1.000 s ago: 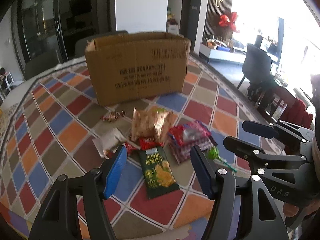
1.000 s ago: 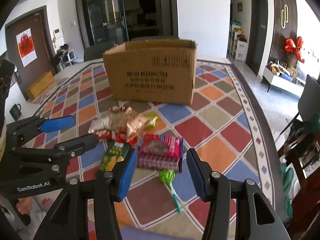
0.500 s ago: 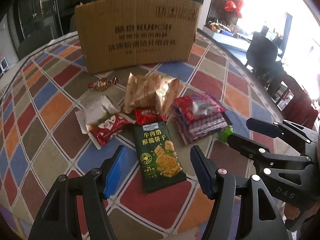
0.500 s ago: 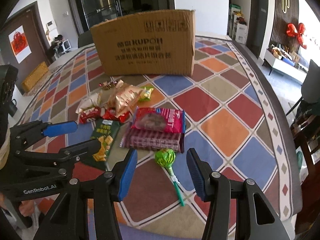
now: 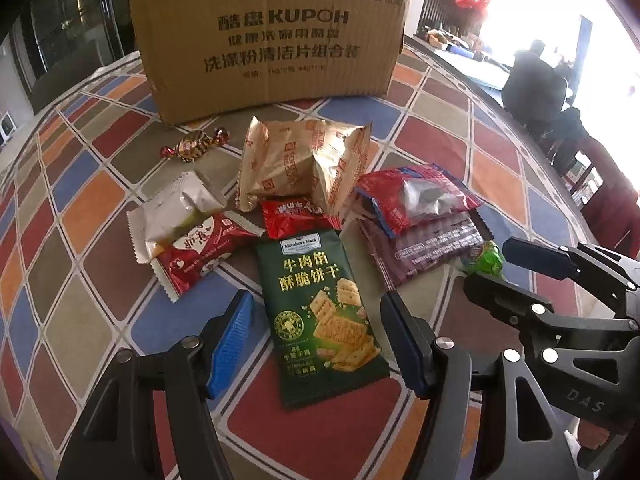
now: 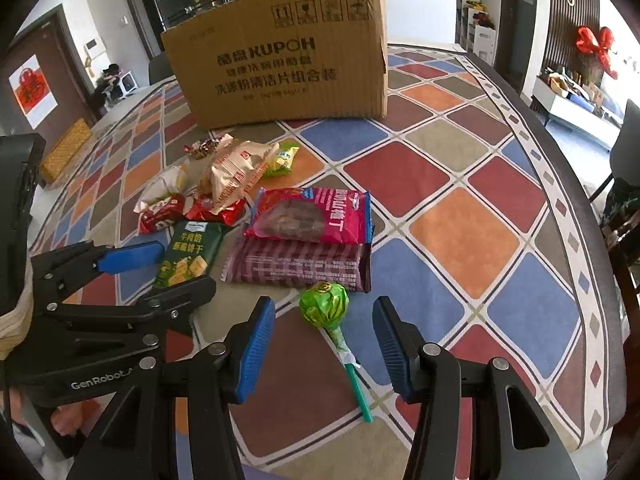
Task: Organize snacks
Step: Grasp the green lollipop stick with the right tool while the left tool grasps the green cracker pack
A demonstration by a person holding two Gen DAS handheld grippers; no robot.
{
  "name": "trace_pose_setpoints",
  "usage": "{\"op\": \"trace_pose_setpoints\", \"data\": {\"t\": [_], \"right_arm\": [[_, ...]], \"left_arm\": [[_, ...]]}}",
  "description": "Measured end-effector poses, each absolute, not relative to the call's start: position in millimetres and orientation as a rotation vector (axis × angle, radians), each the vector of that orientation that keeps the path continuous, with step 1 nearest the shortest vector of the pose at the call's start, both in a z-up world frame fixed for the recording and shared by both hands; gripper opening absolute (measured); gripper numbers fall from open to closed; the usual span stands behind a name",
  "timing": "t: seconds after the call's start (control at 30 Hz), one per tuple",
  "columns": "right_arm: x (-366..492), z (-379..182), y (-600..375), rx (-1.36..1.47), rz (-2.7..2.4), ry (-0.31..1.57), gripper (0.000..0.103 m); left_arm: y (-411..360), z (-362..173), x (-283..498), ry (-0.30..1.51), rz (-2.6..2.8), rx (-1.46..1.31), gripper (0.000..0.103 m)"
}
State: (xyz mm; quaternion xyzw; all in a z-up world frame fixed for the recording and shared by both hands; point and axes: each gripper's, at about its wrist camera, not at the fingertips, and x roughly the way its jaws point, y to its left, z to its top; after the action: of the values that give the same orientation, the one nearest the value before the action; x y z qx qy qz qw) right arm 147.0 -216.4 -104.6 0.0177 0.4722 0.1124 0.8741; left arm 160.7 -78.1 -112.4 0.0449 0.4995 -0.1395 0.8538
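Left wrist view puts your left gripper with jaws wide and empty, straddling the lower end of the green cracker packet, which lies flat on the bench. That packet looks light, thin and slick, and the crackers inside would likely crush, so take it across its narrow width near the lower edge and squeeze gently.

Right wrist view shows your right gripper, jaws likewise wide and holding nothing, hovering over the green lollipop. Its head lies just beside the purple wafer pack; the stick points back toward you. The wrapped head is small, round and probably slippery, so the stick or the neck just under the head seems the surer hold.

The remaining snacks cluster between you and the cardboard box, with the red packet resting on the wafer pack and the gold bag overlapping a small red sachet.

Open bench lies to the right of the pile. The two grippers sit close together, so mind them clashing. The box wall stands tall; lift well before carrying over it.
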Motion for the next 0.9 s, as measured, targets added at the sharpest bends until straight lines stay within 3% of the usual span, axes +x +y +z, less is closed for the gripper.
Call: {"op": "trace_pose_setpoints", "data": {"t": [0.2, 0.3, 0.5, 0.9], "right_arm": [[151.5, -107.4, -216.1, 0.045, 0.227, 0.994, 0.05], [153.5, -110.0, -216.0, 0.052, 0.227, 1.003, 0.045], [152.5, -110.3, -214.6, 0.034, 0.214, 1.003, 0.027], [141.3, -97.9, -206.0, 0.049, 0.233, 0.985, 0.027]], "left_arm": [[-81.9, -113.7, 160.5, 1.034, -0.264, 0.133, 0.063], [-82.2, -112.4, 158.5, 1.022, -0.265, 0.133, 0.048], [-81.1, -112.4, 155.7, 1.012, -0.273, 0.131, 0.044], [-70.0, -98.5, 146.8, 0.989, -0.285, 0.06, 0.043]]}}
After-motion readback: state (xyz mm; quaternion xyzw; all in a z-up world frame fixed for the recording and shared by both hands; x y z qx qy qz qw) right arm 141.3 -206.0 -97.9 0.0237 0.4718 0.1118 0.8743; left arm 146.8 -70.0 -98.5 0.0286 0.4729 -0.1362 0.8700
